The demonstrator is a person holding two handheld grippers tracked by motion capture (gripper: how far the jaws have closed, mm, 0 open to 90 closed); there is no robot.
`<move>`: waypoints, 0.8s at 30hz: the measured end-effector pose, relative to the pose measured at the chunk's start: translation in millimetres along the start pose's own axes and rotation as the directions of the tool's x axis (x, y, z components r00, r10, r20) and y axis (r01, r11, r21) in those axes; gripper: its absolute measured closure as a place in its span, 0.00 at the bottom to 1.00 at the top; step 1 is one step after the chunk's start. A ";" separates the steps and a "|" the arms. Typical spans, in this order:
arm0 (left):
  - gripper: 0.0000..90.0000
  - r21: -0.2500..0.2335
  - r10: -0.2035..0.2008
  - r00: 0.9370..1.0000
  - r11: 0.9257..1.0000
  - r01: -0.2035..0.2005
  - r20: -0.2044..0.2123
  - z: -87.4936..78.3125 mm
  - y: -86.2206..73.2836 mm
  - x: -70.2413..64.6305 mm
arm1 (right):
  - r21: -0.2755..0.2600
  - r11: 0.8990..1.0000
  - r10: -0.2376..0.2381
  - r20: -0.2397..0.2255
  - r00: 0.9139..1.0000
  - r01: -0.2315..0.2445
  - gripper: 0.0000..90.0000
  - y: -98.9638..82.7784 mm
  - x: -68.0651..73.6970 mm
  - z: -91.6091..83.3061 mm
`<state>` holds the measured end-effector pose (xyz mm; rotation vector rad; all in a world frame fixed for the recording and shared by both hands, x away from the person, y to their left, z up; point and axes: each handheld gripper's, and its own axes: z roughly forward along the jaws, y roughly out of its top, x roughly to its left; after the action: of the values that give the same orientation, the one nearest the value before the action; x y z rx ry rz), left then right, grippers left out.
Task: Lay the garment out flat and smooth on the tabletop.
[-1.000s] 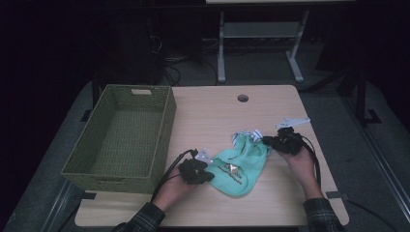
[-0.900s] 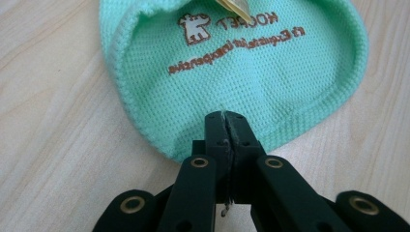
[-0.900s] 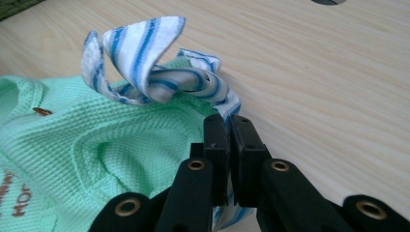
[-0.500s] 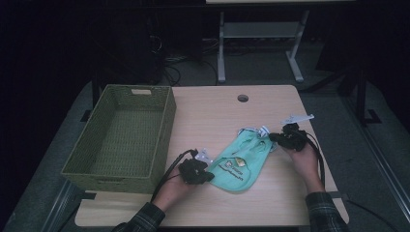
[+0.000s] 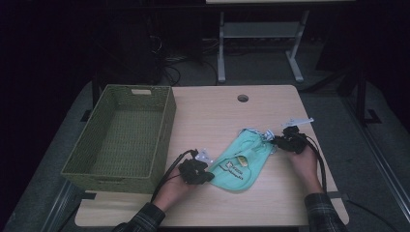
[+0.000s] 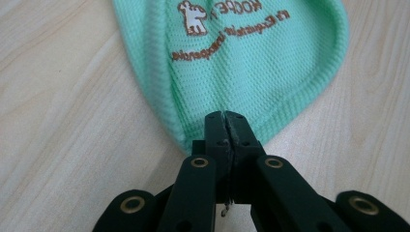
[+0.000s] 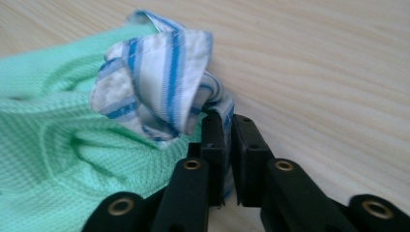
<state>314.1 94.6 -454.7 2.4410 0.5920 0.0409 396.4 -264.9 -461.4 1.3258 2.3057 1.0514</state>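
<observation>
A green bib lies flat on the table, its rounded hem pinched in the left gripper; the right gripper, fingers just easing apart, loosely brackets the striped strap. Best done keeping cloth taut, low.
</observation>
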 end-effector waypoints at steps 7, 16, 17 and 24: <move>0.99 -0.001 -0.001 1.000 1.000 0.001 -0.001 0.0 -0.1 0.0 | -0.034 0.999 -0.005 -0.020 1.000 0.004 0.81 4.2 8.4 -26.1; 0.98 -0.001 -0.002 1.000 1.000 0.002 0.000 0.0 -0.3 0.4 | -0.035 0.999 -0.013 -0.079 0.997 0.011 1.00 -11.1 22.2 -46.0; 0.99 -0.001 -0.002 1.000 1.000 0.002 0.000 0.0 -0.3 0.4 | -0.034 0.999 -0.011 -0.087 0.996 0.008 1.00 -13.0 24.4 -47.6; 0.98 -0.002 -0.002 1.000 1.000 0.002 0.002 -0.1 -0.4 0.7 | -0.061 0.997 -0.048 -0.128 0.991 0.040 1.00 -23.1 43.3 -52.6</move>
<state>314.5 95.2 -455.0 2.4383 0.5936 0.0374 329.2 -259.8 -436.5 1.2121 2.3653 1.2138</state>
